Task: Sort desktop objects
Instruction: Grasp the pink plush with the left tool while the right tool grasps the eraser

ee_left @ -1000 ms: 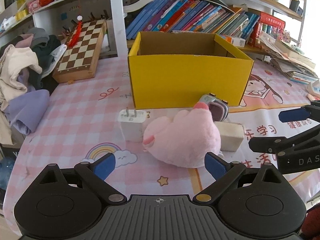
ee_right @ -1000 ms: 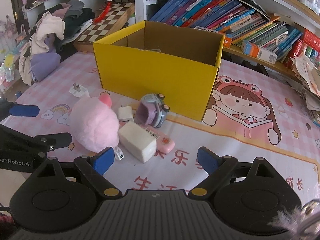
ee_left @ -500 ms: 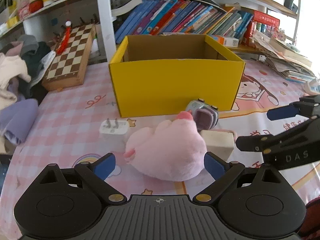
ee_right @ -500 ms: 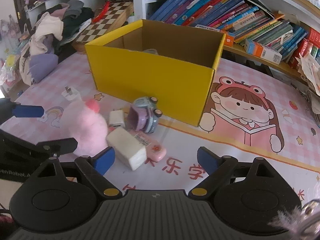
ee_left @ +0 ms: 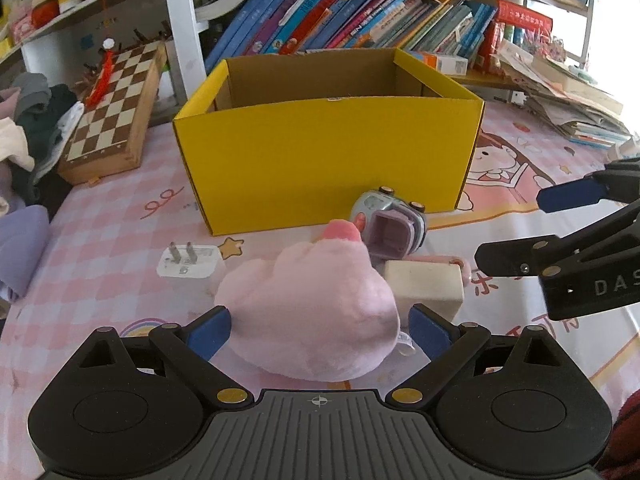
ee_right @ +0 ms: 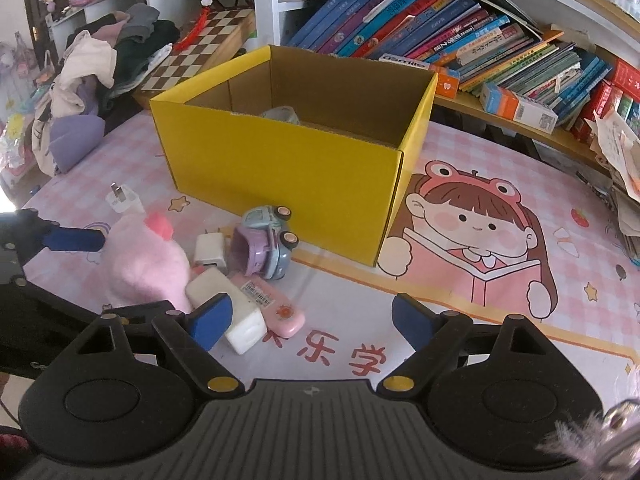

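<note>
A child's room or study corner at home. The desk (ee_right: pixel 520 344) wears a pink checked cloth printed with a cartoon girl reading. Far behind it, shelves hold rows of children's books (ee_right: pixel 420 28). A chessboard (ee_left: pixel 116 100) and a heap of clothes (ee_right: pixel 100 64) lie at the far left.

left wrist: close, angled down | right wrist: same | shared: yellow box (ee_left: pixel 324 160)
</note>
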